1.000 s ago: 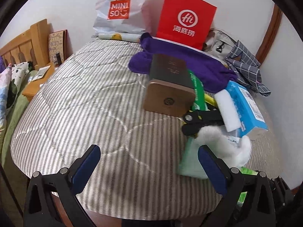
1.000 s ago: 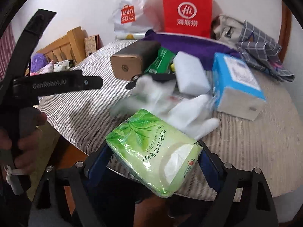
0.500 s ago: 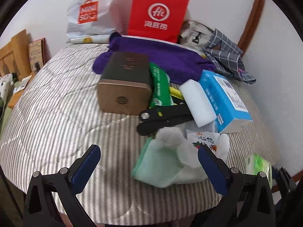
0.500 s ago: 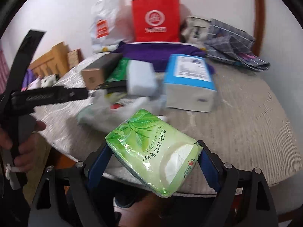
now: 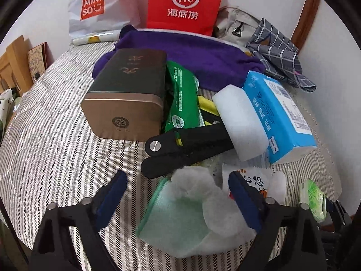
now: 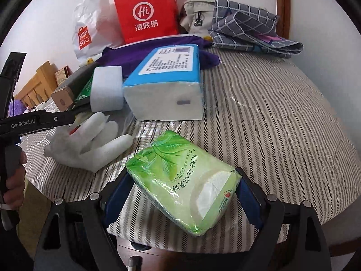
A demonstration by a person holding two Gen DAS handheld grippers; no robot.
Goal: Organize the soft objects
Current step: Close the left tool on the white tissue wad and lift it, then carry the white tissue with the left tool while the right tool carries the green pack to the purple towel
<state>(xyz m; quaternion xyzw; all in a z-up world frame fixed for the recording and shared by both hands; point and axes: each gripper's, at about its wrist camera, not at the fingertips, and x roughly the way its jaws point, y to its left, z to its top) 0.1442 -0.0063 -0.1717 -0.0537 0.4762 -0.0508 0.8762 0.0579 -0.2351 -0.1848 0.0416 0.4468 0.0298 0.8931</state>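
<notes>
A white translucent glove [image 5: 203, 194] lies on a pale green cloth [image 5: 171, 221] at the near edge of the striped quilt [image 5: 56, 135]. My left gripper [image 5: 177, 196] straddles both. Its jaws are closing, the right pad at the glove's edge, the left pad still apart from the cloth. My right gripper [image 6: 180, 194] is shut on a green tissue pack [image 6: 180, 180], held tilted just above the quilt's [image 6: 270, 113] near edge. The glove [image 6: 90, 144] lies left of that pack. The pack [image 5: 312, 198] also shows at the far right of the left wrist view.
Behind the glove lie a black clip [image 5: 187, 144], a white sponge block [image 5: 241, 117], a blue tissue pack [image 5: 277, 113], a green packet [image 5: 182, 94] and a brown tin [image 5: 130, 94]. A purple cloth [image 5: 198, 54], red bag [image 5: 185, 2] and plaid cloth [image 5: 279, 52] sit farther back.
Both grippers moved right along the quilt's near edge. The left one came down over the glove and its jaws narrowed. The right one kept the green pack.
</notes>
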